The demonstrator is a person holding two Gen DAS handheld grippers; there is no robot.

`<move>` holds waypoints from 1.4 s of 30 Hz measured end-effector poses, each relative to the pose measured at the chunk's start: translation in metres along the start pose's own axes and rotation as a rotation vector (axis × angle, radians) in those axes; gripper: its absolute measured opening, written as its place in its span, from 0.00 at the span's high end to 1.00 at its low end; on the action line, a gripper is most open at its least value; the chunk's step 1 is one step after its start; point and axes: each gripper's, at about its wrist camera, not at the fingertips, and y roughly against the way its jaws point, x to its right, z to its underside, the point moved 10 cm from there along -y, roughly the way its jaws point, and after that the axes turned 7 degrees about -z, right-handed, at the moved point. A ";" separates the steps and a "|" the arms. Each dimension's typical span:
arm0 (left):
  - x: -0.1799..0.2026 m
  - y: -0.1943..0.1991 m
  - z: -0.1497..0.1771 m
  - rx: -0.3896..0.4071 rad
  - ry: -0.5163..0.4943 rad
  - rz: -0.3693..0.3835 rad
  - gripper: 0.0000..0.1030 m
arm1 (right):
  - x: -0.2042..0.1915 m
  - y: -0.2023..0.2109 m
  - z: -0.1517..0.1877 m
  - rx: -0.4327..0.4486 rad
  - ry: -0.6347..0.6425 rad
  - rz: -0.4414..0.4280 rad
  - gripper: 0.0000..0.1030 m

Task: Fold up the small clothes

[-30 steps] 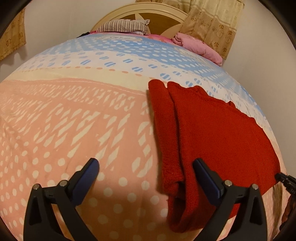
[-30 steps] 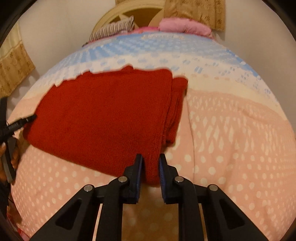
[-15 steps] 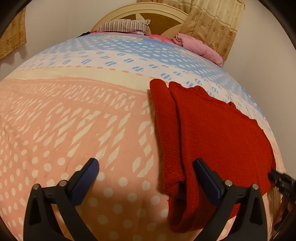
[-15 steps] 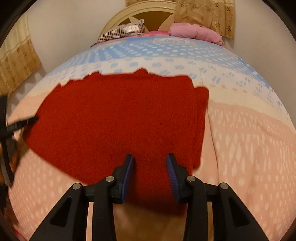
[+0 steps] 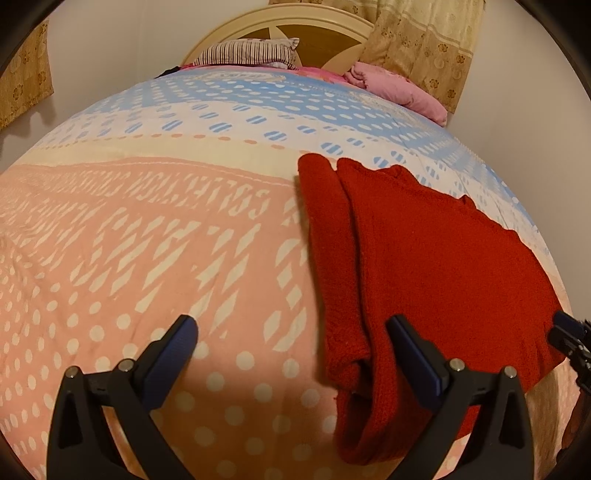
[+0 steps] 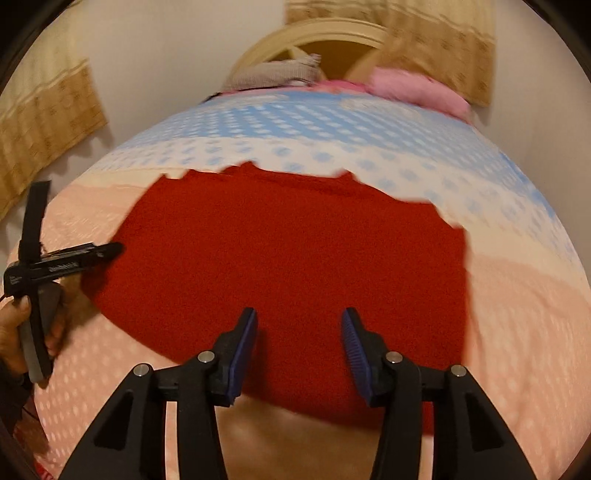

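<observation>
The folded red knitted garment (image 6: 295, 258) lies flat on the bed's pink, cream and blue dotted bedspread (image 5: 147, 240), its long axis running from the jaws toward the cream headboard (image 5: 280, 29). White lettering on the bedspread appears mirrored and unreadable. The right gripper (image 6: 299, 347) hovers over the garment's near edge, jaws opening, pads pressing nothing. The left gripper (image 5: 291, 354) stands released and wide, its right jaw over the folded left edge. Only the right wrist view shows the hand (image 6: 22, 325) gripping the left tool; only the left view shows the doubled fold.
</observation>
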 end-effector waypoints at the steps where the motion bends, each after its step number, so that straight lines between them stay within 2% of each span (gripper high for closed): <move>1: 0.000 0.000 0.000 0.000 0.000 -0.001 0.00 | -0.006 -0.007 -0.002 -0.008 0.007 -0.004 0.52; 5: 0.000 0.000 0.001 0.001 0.000 -0.001 0.00 | -0.026 -0.030 0.007 -0.049 0.008 -0.027 0.51; 8: 0.000 0.000 0.001 0.000 -0.002 -0.004 0.00 | -0.032 -0.032 0.026 -0.026 0.054 0.007 0.49; 10: -0.001 0.000 0.001 -0.001 -0.004 -0.004 0.00 | -0.029 -0.029 0.032 -0.026 0.026 -0.008 0.49; 12: -0.001 0.000 0.001 -0.001 -0.002 -0.003 0.00 | -0.028 -0.029 0.034 -0.032 0.003 -0.025 0.49; 28: -0.002 0.004 -0.001 0.004 0.004 -0.013 0.00 | -0.034 -0.015 0.038 -0.002 0.021 0.020 0.46; 33: -0.001 0.009 -0.010 0.004 -0.013 -0.002 0.00 | -0.059 -0.008 0.033 0.019 0.092 -0.001 0.46; 42: -0.004 0.009 -0.041 -0.015 0.055 0.113 0.00 | -0.133 -0.017 0.021 0.040 0.310 -0.024 0.45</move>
